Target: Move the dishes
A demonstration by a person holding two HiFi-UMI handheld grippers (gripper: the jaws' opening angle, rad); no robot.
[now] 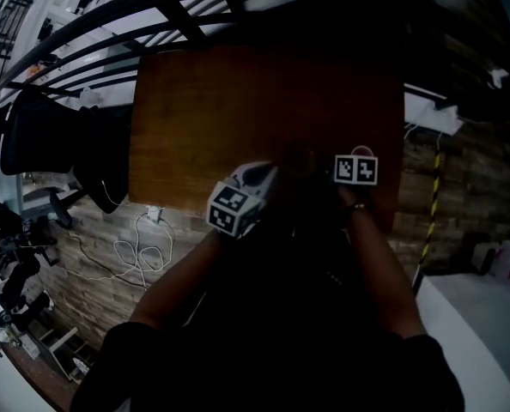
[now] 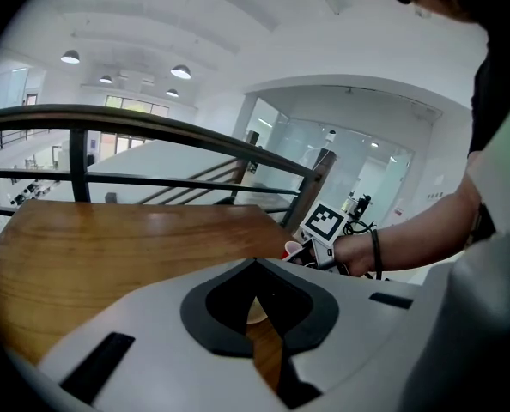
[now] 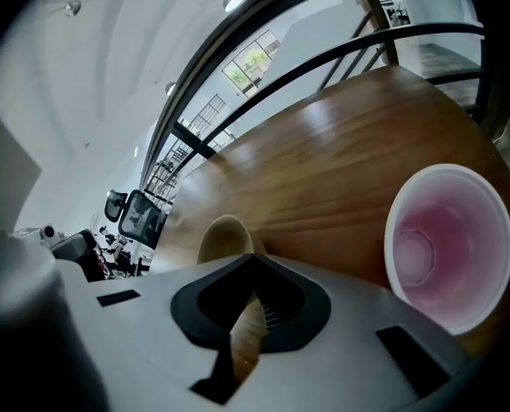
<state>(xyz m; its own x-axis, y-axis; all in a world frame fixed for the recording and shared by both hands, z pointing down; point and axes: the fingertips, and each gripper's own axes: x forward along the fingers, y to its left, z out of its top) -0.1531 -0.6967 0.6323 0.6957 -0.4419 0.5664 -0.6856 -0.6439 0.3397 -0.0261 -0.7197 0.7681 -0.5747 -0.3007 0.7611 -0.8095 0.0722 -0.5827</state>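
Left gripper (image 2: 259, 309) and right gripper (image 3: 250, 305) both nearly closed, empty. I note forearms (image 1: 372, 256) converging at the table's (image 3: 324, 166) near edge, with beige cup (image 3: 225, 237) and pink cup (image 3: 444, 247) beside the right.

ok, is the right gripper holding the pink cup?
No. The pink cup sits well to the right of the right gripper, whose jaws are closed with nothing between them.

Pale grey left gripper (image 2: 255, 269) and right gripper (image 3: 253, 260), black-padded, carry black-and-white marker cubes (image 1: 232, 208).
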